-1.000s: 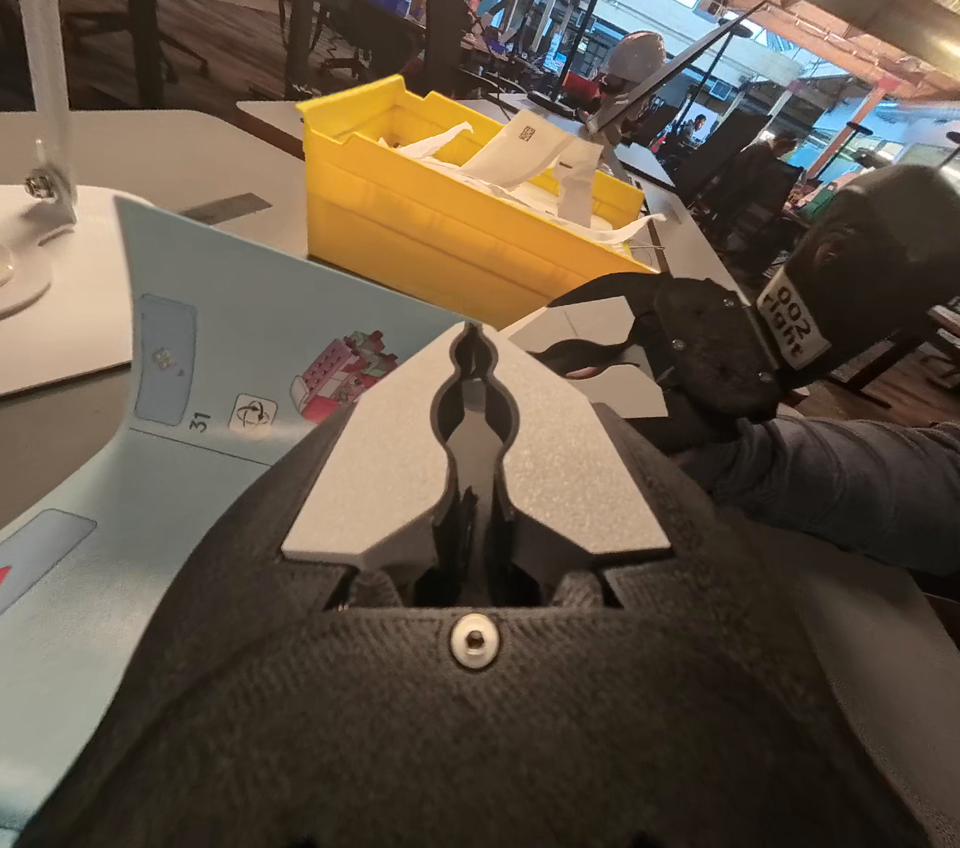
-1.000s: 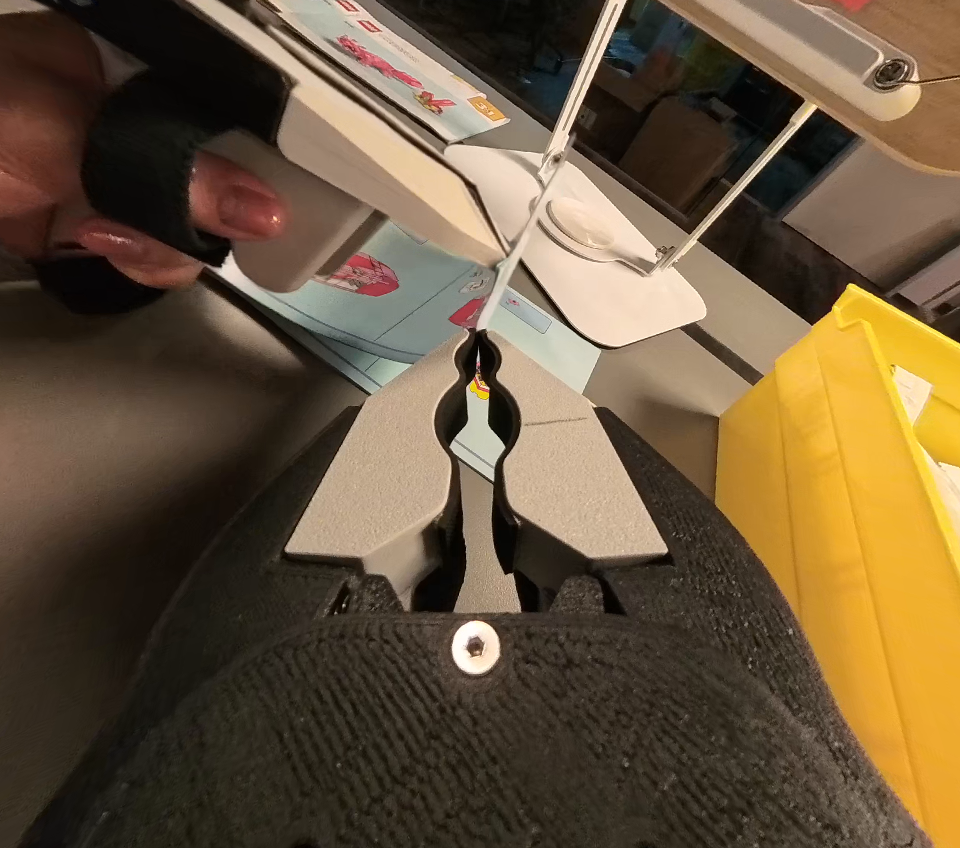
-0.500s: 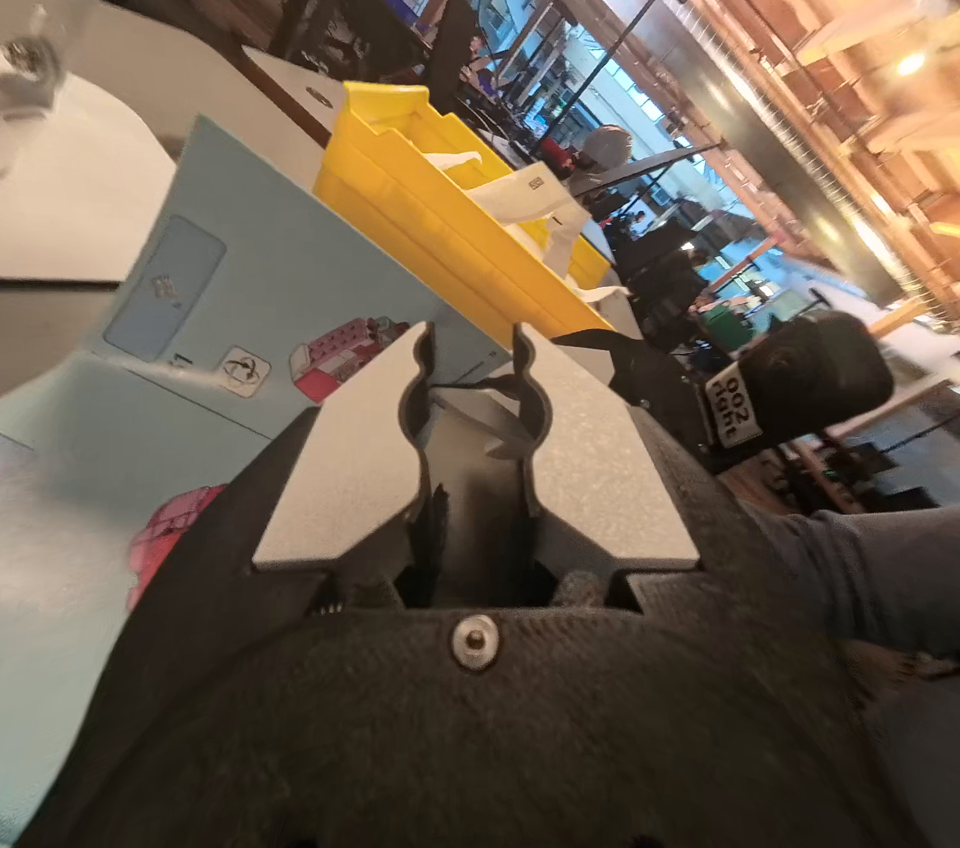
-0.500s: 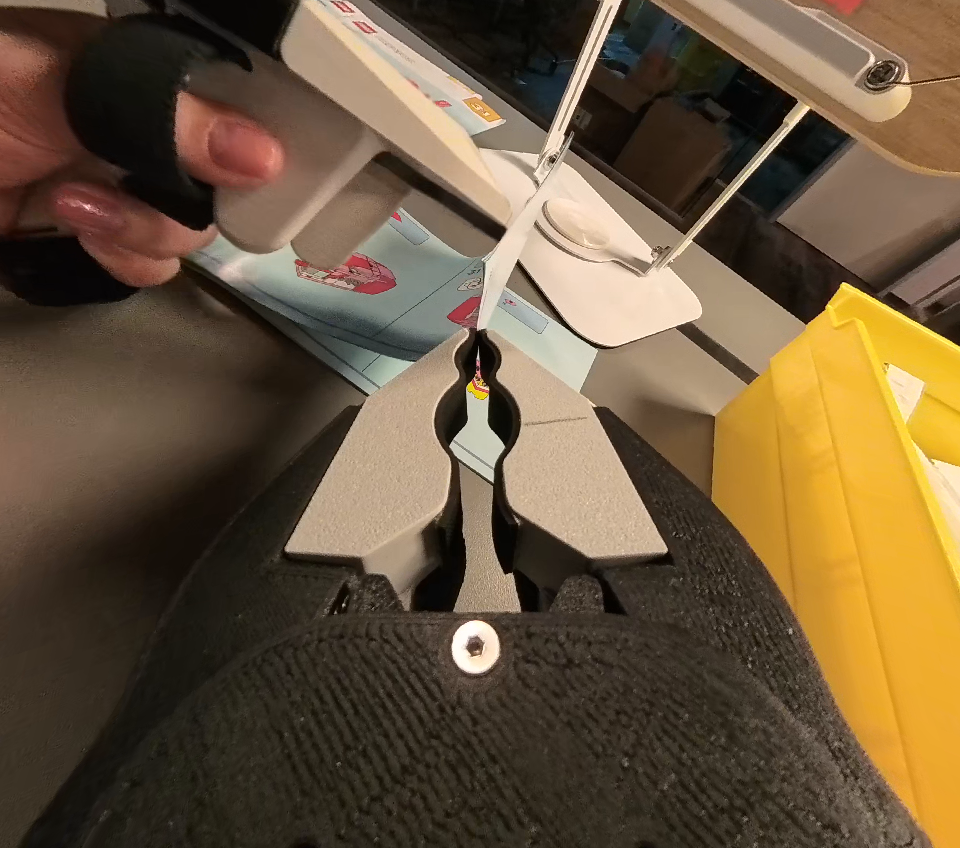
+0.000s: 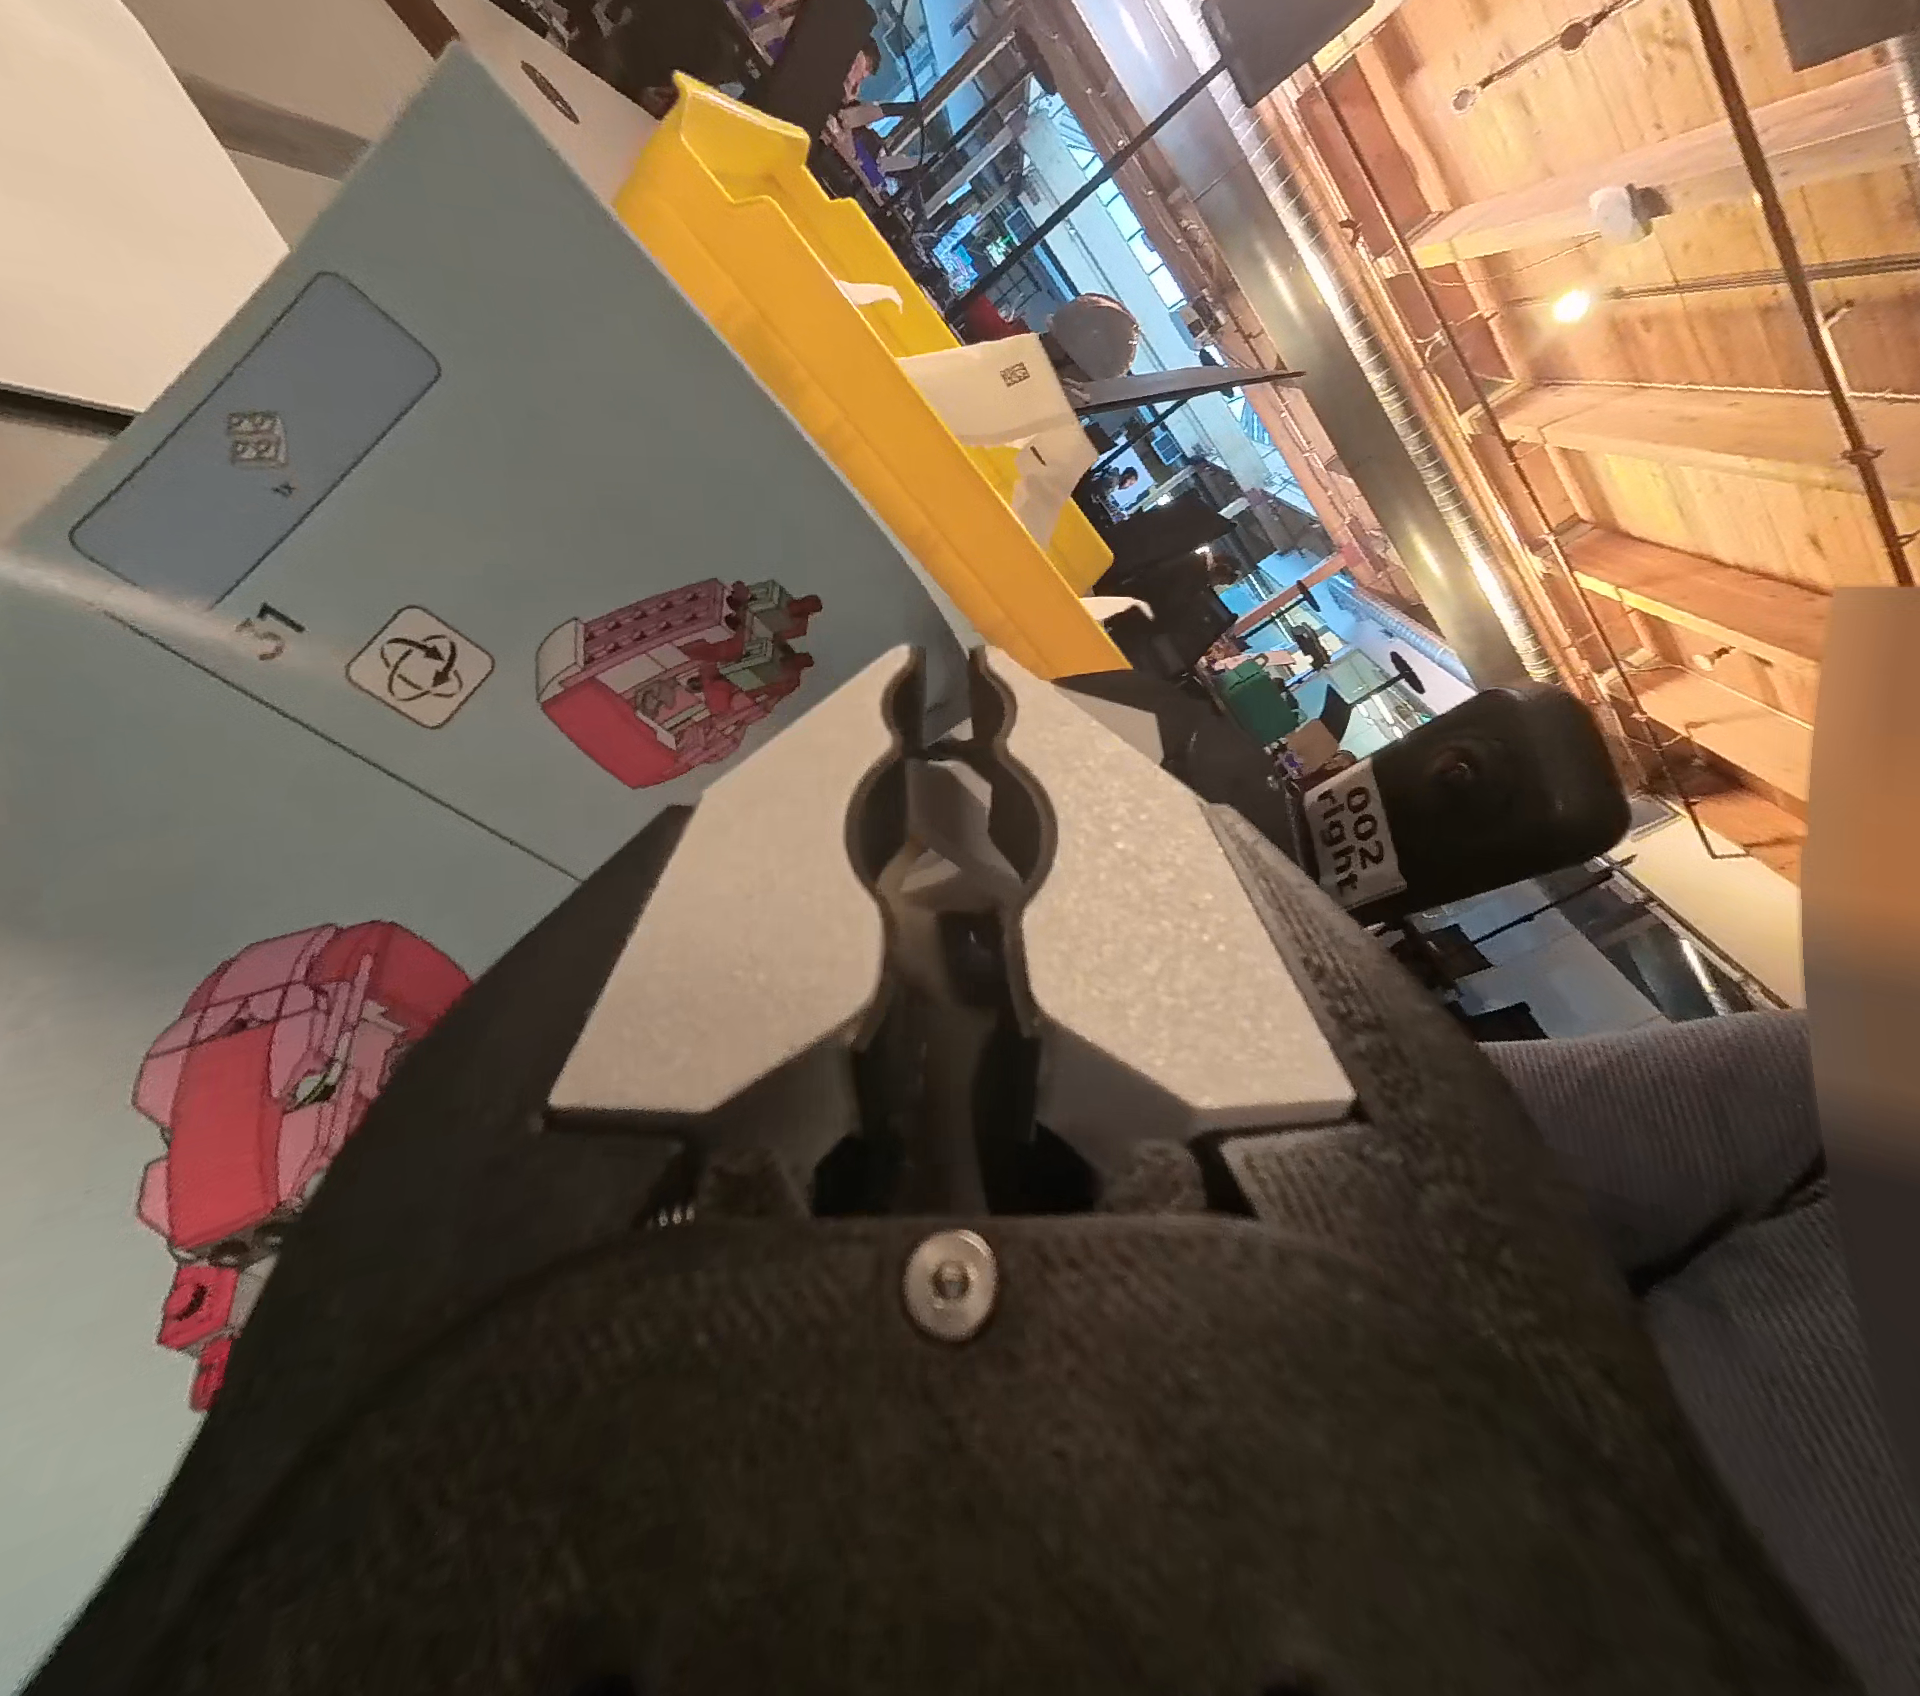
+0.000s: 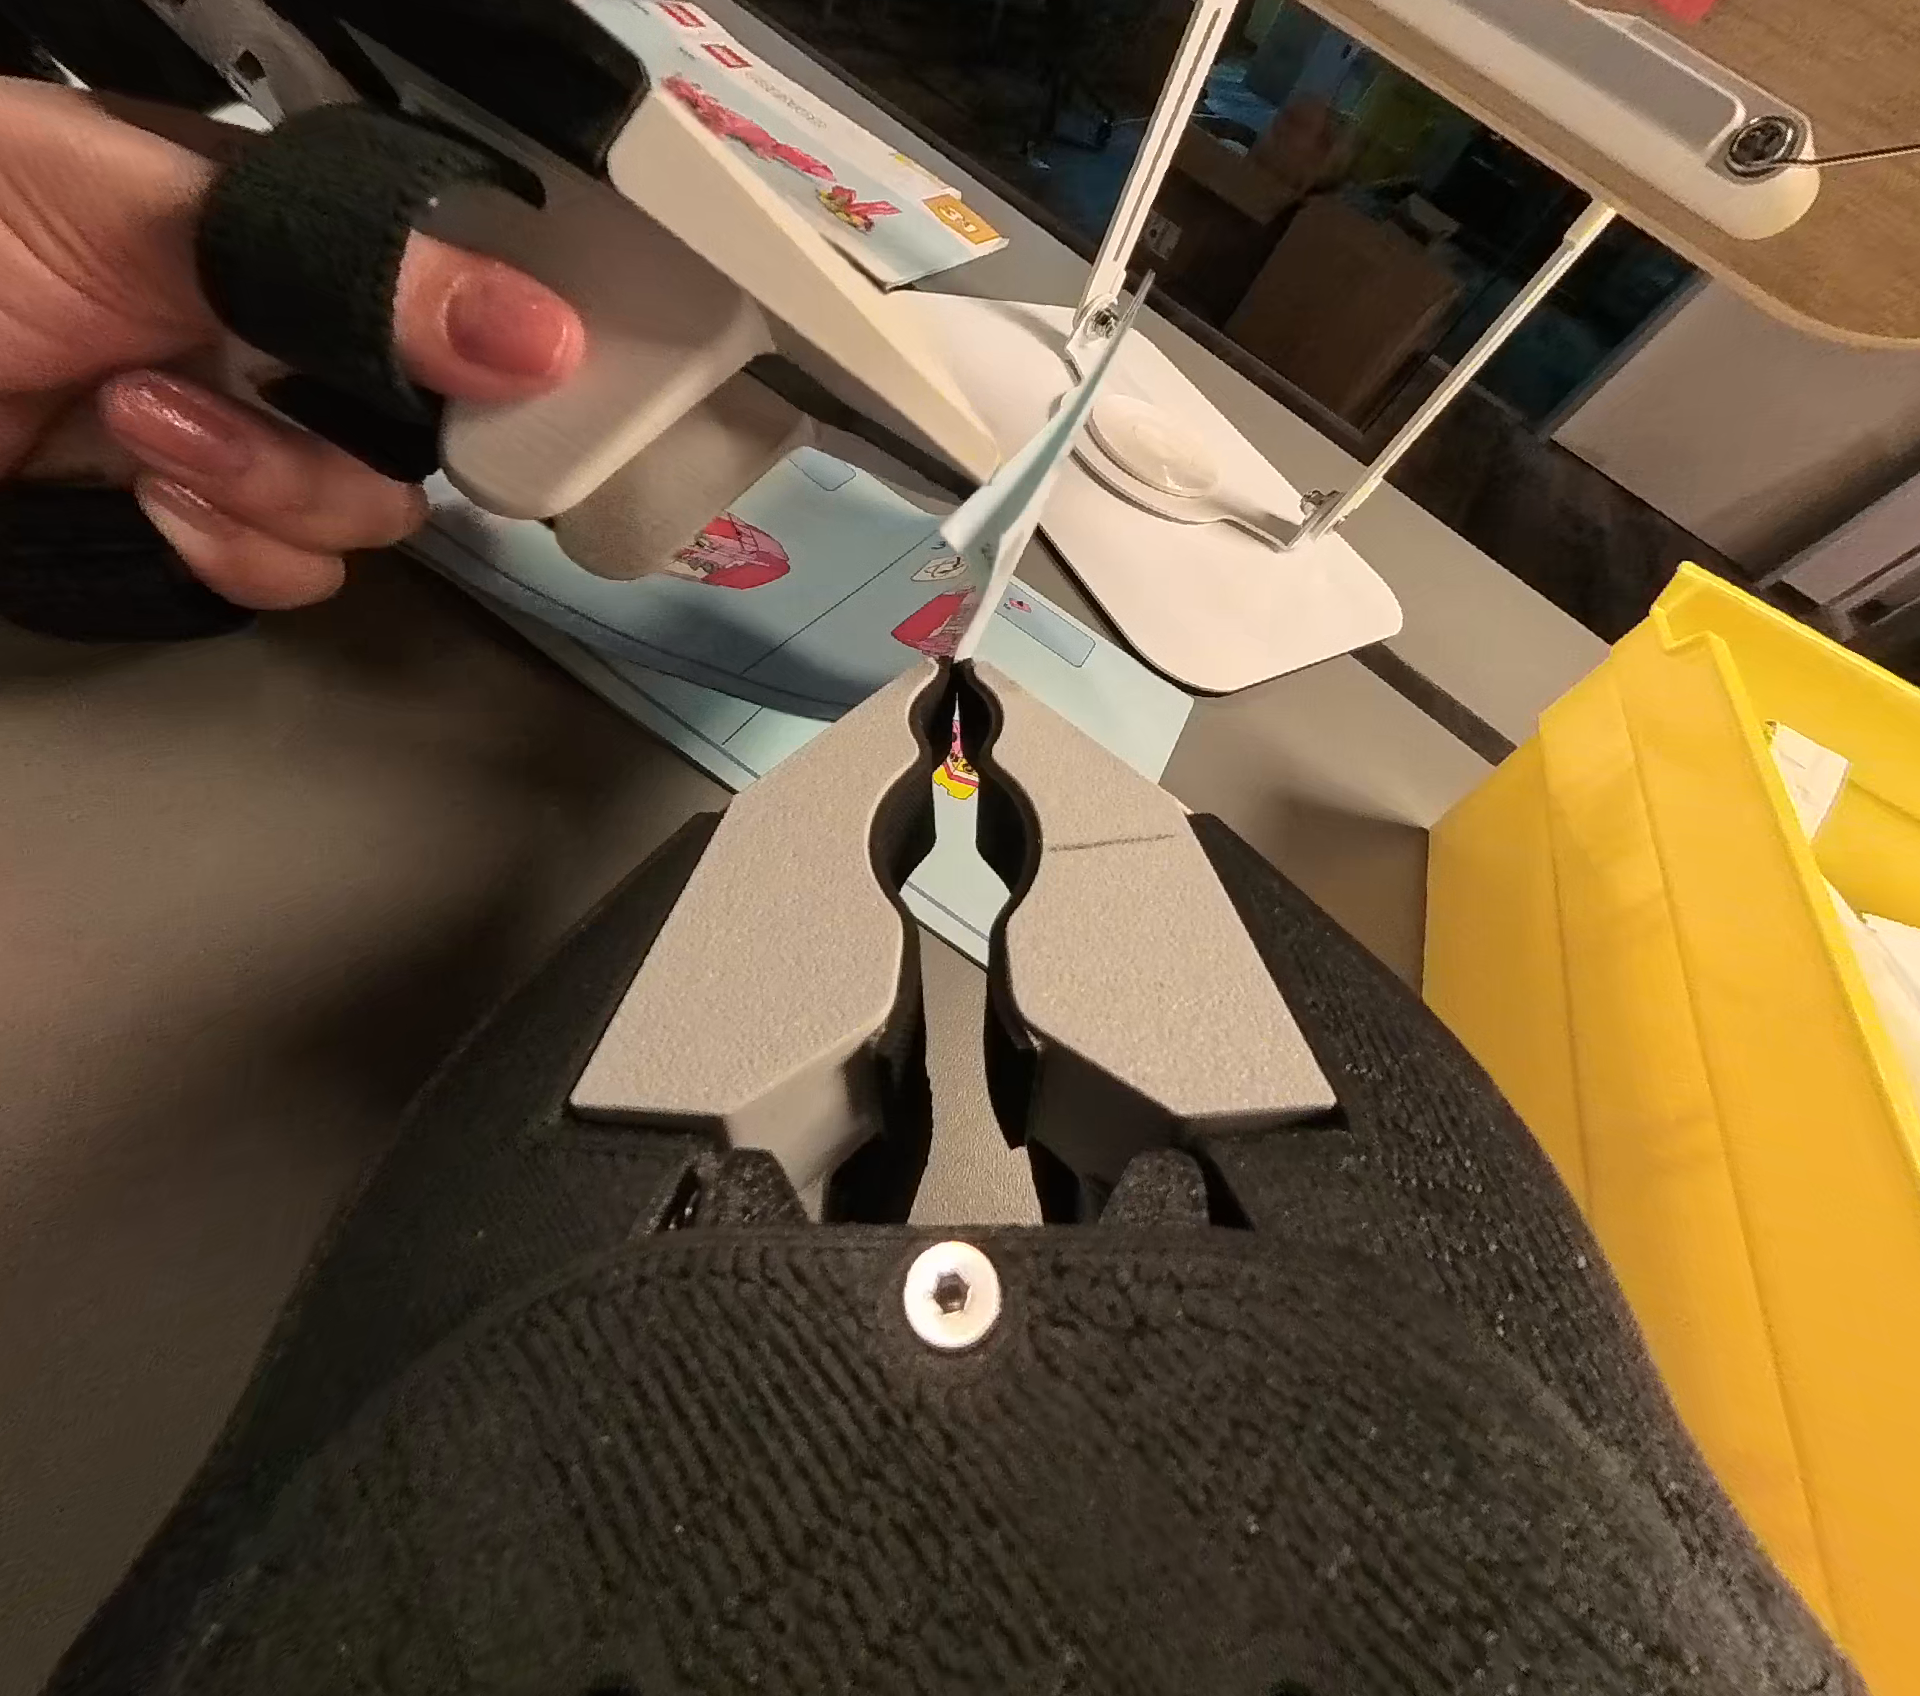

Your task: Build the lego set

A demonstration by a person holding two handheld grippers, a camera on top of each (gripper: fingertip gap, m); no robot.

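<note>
Left wrist view: the left gripper [image 5: 943,678], jaws nearly together, is straddling the lifted page [image 5: 540,441] edge at 12 o'clock, pads not visibly pressing. The page looks light, floppy, tearable.

Right wrist view: the right gripper [image 6: 954,678] is pinching the page's edge at 12 o'clock; the booklet [image 6: 727,607] is lying at 11 o'clock.

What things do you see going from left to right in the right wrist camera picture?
A hand holding the left gripper → the light blue booklet page standing up from the right gripper's jaws → white stand base → yellow bin.
</note>
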